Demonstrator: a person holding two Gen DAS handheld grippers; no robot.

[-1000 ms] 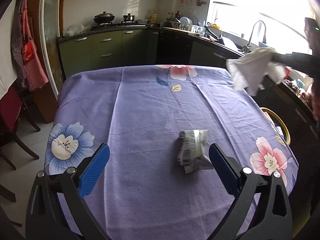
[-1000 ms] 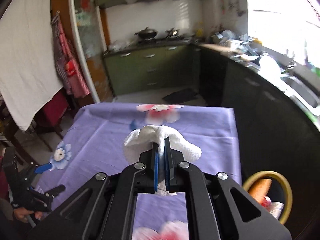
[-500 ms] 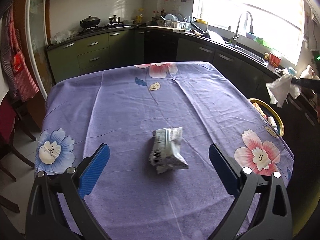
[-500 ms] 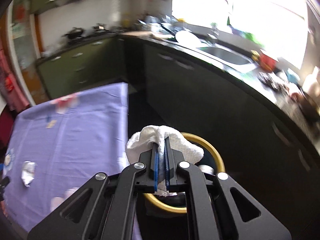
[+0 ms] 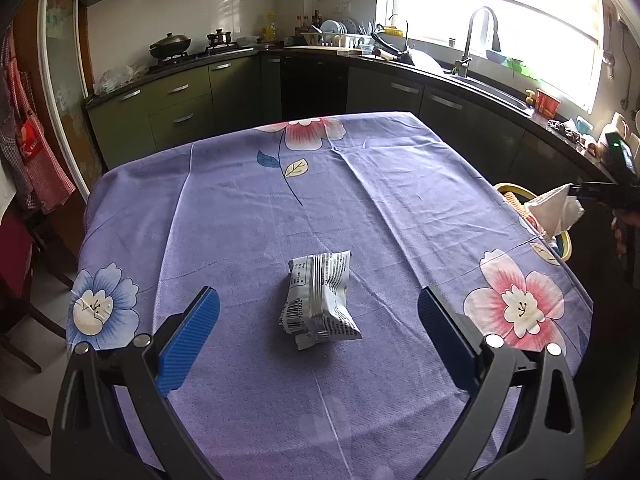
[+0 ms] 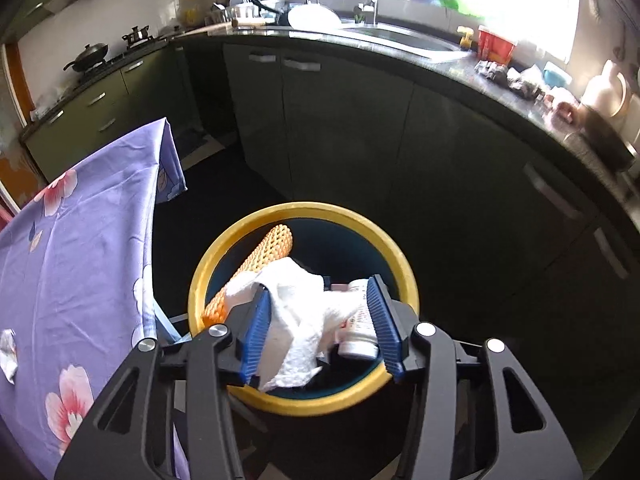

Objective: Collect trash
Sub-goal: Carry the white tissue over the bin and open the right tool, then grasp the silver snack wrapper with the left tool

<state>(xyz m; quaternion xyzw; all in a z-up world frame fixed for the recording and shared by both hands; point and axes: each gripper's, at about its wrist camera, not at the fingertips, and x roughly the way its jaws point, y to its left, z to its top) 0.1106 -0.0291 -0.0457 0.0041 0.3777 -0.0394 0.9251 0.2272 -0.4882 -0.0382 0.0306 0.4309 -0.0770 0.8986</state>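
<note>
Over the bin [image 6: 202, 280], the right gripper [image 6: 320, 312] has just been opening, jaws apart with the tissue [image 6: 298, 320] loose between them (draped on one pad). Left gripper [image 5: 318, 316] hangs spread wide around the wrapper [image 5: 320, 296], tableside of the bin.

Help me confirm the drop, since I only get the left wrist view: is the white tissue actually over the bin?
Observer: Yes. The right wrist view looks down into the yellow-rimmed bin, with the tissue above its opening.
Operator: Is the right tool gripping it?
Observer: No. The right tool has just been opening its jaws; the tissue hangs between them, draped against one pad, not pinched.
Operator: Anything already inside?
Observer: An orange bumpy roller and a white bottle.
</note>
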